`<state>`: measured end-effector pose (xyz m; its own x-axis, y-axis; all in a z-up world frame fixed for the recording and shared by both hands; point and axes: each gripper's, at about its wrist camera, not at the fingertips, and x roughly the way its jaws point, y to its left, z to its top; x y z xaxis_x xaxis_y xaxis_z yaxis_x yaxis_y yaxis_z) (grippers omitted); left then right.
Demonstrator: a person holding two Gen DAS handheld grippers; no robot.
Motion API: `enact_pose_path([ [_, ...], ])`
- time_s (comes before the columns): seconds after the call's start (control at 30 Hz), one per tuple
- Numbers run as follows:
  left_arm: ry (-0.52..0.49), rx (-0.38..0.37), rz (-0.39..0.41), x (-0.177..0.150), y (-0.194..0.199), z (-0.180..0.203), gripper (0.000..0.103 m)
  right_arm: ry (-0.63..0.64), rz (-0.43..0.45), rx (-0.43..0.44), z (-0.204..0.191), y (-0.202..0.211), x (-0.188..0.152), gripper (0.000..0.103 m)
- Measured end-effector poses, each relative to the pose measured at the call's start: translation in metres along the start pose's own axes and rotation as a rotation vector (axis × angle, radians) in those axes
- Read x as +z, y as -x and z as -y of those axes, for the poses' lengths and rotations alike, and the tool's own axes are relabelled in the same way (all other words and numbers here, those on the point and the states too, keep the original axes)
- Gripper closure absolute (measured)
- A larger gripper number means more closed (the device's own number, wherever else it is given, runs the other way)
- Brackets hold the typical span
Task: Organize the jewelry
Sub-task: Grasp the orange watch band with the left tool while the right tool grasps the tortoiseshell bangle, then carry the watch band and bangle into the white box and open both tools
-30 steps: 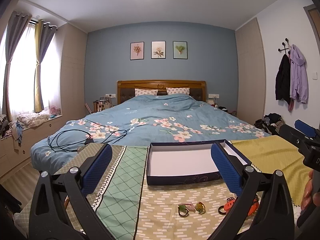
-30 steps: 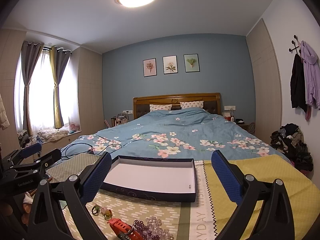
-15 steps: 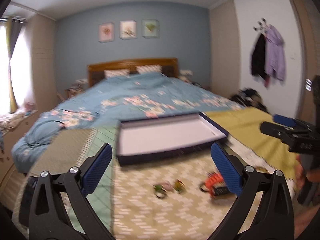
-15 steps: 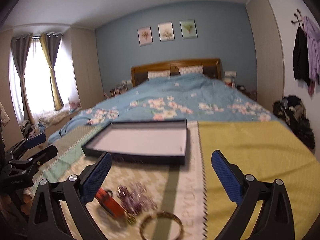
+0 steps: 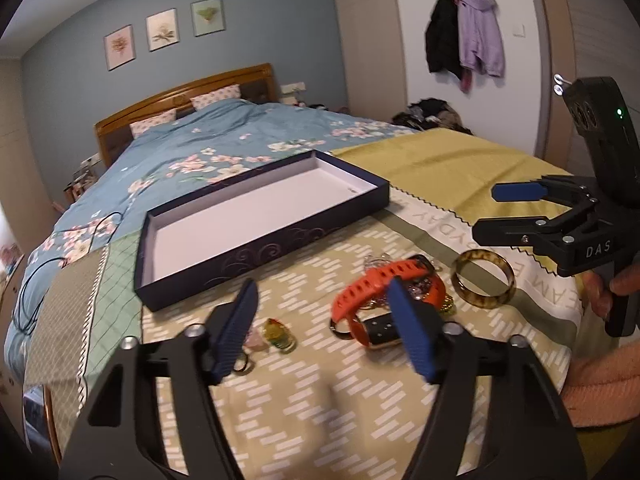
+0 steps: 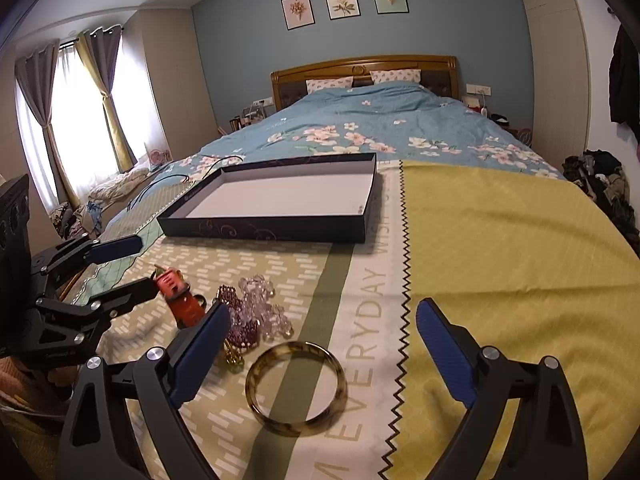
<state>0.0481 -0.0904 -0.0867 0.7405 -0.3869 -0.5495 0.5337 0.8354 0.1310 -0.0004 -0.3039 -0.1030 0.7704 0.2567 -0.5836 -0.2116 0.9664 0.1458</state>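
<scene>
A dark blue open box (image 5: pixel 256 216) with a white inside lies on the patterned cloth, also in the right wrist view (image 6: pixel 280 204). In front of it lie an orange watch (image 5: pixel 380 284), small rings (image 5: pixel 276 332), a tortoiseshell bangle (image 5: pixel 482 276), and clear and purple bead strings (image 6: pixel 256 312). My left gripper (image 5: pixel 324 328) is open and empty, low over the cloth between the rings and the watch. My right gripper (image 6: pixel 320 360) is open and empty just above the bangle (image 6: pixel 296 388). The watch (image 6: pixel 180 296) shows beside the left gripper's fingers (image 6: pixel 116 248).
The cloth (image 6: pixel 500 240) covers the foot of a bed with a blue floral duvet (image 6: pixel 380 128). A black cable (image 5: pixel 32 280) lies on the duvet at the left. Clothes are piled on the floor (image 6: pixel 600 176) at the right.
Both grippers have tilted down and moved closer to the jewelry. The bangle and beads now show between the right fingers; the left has swung right toward the watch.
</scene>
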Motion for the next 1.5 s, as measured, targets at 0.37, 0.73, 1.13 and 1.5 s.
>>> enact_pose_path([
  [0.37,0.075,-0.110,-0.138,0.007,-0.043,-0.006,0.094,0.039,-0.057,0.011,0.001,-0.008,-0.001,0.019],
  [0.73,0.069,-0.184,-0.177,0.019,-0.055,-0.016,0.074,0.083,-0.188,0.024,0.007,-0.017,-0.007,0.053],
  [1.13,0.023,-0.266,-0.310,0.025,-0.097,-0.016,0.083,0.160,-0.250,0.012,-0.001,-0.026,-0.010,0.081],
  [1.5,0.156,-0.266,-0.257,0.028,-0.076,-0.036,0.094,0.115,-0.223,0.061,0.008,-0.020,0.007,0.097],
])
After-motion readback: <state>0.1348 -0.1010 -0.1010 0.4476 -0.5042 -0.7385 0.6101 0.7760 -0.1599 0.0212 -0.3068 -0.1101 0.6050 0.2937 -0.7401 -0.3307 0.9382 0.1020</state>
